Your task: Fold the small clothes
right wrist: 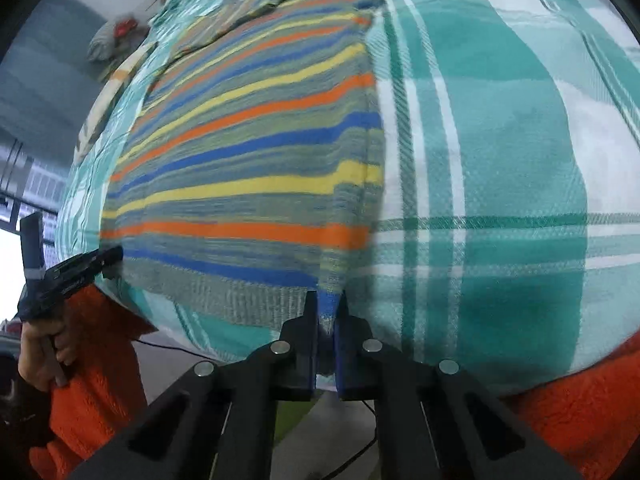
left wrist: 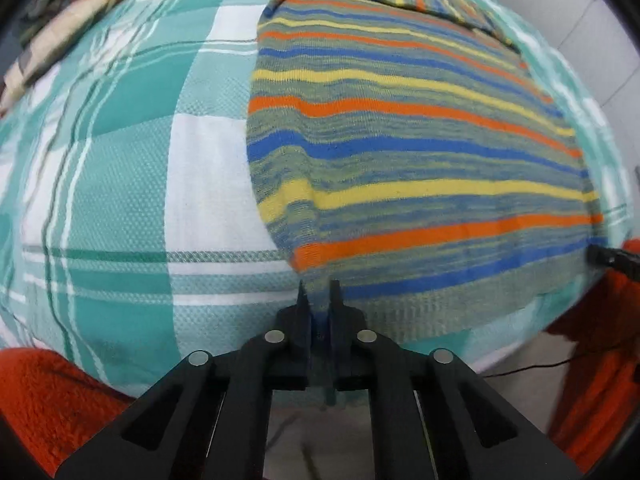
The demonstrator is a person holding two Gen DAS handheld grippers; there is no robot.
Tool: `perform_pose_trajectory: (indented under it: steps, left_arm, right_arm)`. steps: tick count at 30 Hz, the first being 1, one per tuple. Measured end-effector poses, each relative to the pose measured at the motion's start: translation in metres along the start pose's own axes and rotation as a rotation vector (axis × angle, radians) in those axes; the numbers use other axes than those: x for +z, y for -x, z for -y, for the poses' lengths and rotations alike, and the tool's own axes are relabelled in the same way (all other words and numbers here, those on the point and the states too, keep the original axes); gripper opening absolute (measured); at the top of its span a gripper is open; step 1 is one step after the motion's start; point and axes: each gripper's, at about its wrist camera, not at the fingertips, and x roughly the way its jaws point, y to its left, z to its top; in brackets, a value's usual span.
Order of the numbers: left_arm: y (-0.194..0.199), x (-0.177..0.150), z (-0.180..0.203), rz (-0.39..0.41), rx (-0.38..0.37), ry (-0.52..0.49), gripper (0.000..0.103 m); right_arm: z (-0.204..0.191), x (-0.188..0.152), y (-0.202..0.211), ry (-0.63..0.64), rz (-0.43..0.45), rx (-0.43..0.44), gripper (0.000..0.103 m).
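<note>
Black and close at the bottom of the left wrist view, my left hand-held gripper (left wrist: 319, 292) is pinched tight on the near hem of the striped knit garment (left wrist: 400, 152), and in the right wrist view my right hand-held gripper (right wrist: 327, 304) is clamped on the hem's other near corner. That garment, soft ribbed knit in orange, blue, yellow and grey-green bands, lies spread flat through the middle of both frames on a teal-and-white plaid woven bedsheet (left wrist: 120, 200). Fuzzy orange fabric (left wrist: 44, 400) fills the lower corners, pale floor showing below.
</note>
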Motion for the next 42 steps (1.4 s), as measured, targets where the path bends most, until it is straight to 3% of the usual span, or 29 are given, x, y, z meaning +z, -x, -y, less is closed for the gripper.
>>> perform_pose_trajectory:
  steps: [2, 4, 7, 13, 15, 21, 25, 29, 31, 32, 33, 35, 38, 42]
  left_arm:
    - [0.011, 0.004, -0.01, 0.004, -0.086, 0.07, 0.004]
    - [0.027, 0.02, -0.027, 0.036, -0.234, 0.177, 0.004]
    - [0.042, 0.064, -0.04, 0.104, -0.311, 0.224, 0.004]
    - [0.036, 0.199, -0.058, 0.207, -0.316, 0.254, 0.004]
    - [0.022, 0.252, -0.061, 0.211, -0.297, 0.261, 0.004]
    - [-0.043, 0.355, -0.061, 0.146, -0.224, 0.255, 0.004]
    - [-0.07, 0.383, -0.063, 0.134, -0.207, 0.251, 0.005]
    - [-0.085, 0.4, -0.07, 0.109, -0.229, 0.286, 0.012]
    - [-0.086, 0.406, -0.084, 0.141, -0.292, 0.362, 0.03]
    - [-0.083, 0.409, -0.091, 0.174, -0.308, 0.401, 0.055]
    - [-0.076, 0.411, -0.103, 0.235, -0.316, 0.466, 0.072]
    - [-0.067, 0.414, -0.116, 0.304, -0.329, 0.54, 0.075]
    - [-0.057, 0.417, -0.12, 0.321, -0.32, 0.56, 0.075]
    - [-0.042, 0.401, -0.081, 0.326, -0.184, 0.346, 0.075]
  right_arm:
    - [-0.003, 0.003, 0.017, -0.009, 0.055, 0.046, 0.006]
    - [0.002, 0.014, 0.034, -0.05, 0.124, 0.11, 0.006]
    - [0.017, 0.053, 0.056, -0.123, 0.233, 0.204, 0.006]
    - [0.03, 0.174, 0.065, -0.203, 0.366, 0.269, 0.006]
    - [0.037, 0.222, 0.058, -0.231, 0.389, 0.28, 0.006]
    - [0.057, 0.33, 0.008, -0.327, 0.373, 0.265, 0.006]
    - [0.08, 0.369, -0.027, -0.372, 0.331, 0.246, 0.006]
    - [0.094, 0.39, -0.047, -0.407, 0.305, 0.257, 0.009]
    - [0.102, 0.395, -0.049, -0.445, 0.332, 0.291, 0.014]
    - [0.107, 0.399, -0.048, -0.468, 0.354, 0.312, 0.022]
    - [0.113, 0.403, -0.047, -0.496, 0.39, 0.348, 0.027]
    - [0.12, 0.406, -0.04, -0.534, 0.454, 0.382, 0.028]
    - [0.124, 0.41, -0.024, -0.555, 0.518, 0.382, 0.028]
    - [0.124, 0.409, -0.003, -0.484, 0.519, 0.316, 0.03]
